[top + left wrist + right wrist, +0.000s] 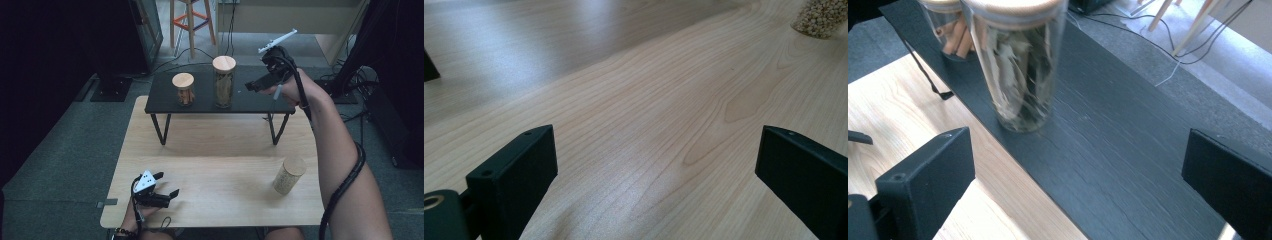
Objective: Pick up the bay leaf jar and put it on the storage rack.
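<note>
High view shows the wooden table (210, 165) as the largest thing, with a black shelf (210, 102) standing on its far half. The right gripper (252, 86) hangs over the shelf's right part, its jaws spread wide with nothing between them. In the right gripper view the tall jar (1020, 65) of dried leaves stands upright on the shelf just ahead of the left-hand jaw, apart from both jaws; a short jar (950, 30) of brown sticks sits beyond it. The left gripper (167, 185) rests at the table's near edge, jaws also wide apart and empty, bare wood between them. A third jar (289, 175), filled with pale grains, stands on the table well off beyond the left gripper's jaws.
</note>
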Demonstrator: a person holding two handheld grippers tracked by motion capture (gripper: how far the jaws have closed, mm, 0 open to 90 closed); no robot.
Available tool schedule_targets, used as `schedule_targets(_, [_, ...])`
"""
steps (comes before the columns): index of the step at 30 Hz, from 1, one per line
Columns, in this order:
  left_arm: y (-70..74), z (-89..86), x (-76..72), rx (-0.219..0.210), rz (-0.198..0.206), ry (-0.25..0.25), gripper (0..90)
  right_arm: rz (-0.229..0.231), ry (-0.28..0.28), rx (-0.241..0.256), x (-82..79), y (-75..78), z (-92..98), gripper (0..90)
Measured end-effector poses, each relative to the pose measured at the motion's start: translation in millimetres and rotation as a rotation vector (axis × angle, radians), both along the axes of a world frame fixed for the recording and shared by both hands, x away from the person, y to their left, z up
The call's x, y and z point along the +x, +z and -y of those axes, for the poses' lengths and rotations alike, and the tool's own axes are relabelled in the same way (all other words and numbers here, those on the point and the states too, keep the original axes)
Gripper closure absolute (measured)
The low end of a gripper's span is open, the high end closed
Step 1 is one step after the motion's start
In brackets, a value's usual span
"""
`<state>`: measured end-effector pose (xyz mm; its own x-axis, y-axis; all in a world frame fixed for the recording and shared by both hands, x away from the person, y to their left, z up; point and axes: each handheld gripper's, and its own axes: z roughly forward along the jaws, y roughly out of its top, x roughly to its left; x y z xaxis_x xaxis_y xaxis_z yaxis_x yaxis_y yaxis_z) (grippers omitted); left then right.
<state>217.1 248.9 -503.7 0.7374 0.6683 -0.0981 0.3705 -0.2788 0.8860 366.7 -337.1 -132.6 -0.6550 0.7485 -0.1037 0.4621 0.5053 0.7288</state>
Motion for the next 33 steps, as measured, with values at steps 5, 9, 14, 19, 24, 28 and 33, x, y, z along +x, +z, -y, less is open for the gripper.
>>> schedule_targets(5, [-0.1,-0.3,0.1,-0.002,-0.002,0.002,3.4,0.005,-0.016,0.000,-11.0,-1.2,12.9,0.3])
schedule_targets(9, [0.1,0.0,0.4,-0.001,-0.003,0.001,3.4,0.013,-0.028,-0.003,-21.0,-2.9,23.7,0.3])
schedule_targets(14, [0.1,-0.2,0.4,-0.001,-0.002,0.000,3.4,0.015,-0.044,-0.025,-31.0,-6.9,30.9,0.3])
schedule_targets(19, [0.3,0.3,0.3,0.002,-0.002,0.000,3.4,0.014,-0.054,-0.029,-38.6,-13.0,39.5,0.3])
schedule_targets(24, [0.3,0.3,0.3,0.002,-0.002,0.001,3.4,0.013,-0.066,-0.051,-43.4,-18.1,44.2,0.3])
schedule_targets(28, [0.6,0.2,1.1,0.003,-0.004,-0.002,3.4,0.010,-0.072,-0.045,-46.5,-23.5,50.1,0.3])
schedule_targets(33, [0.4,0.7,0.5,0.003,-0.003,0.001,3.4,0.009,-0.064,-0.057,-53.6,-32.5,55.1,0.3])
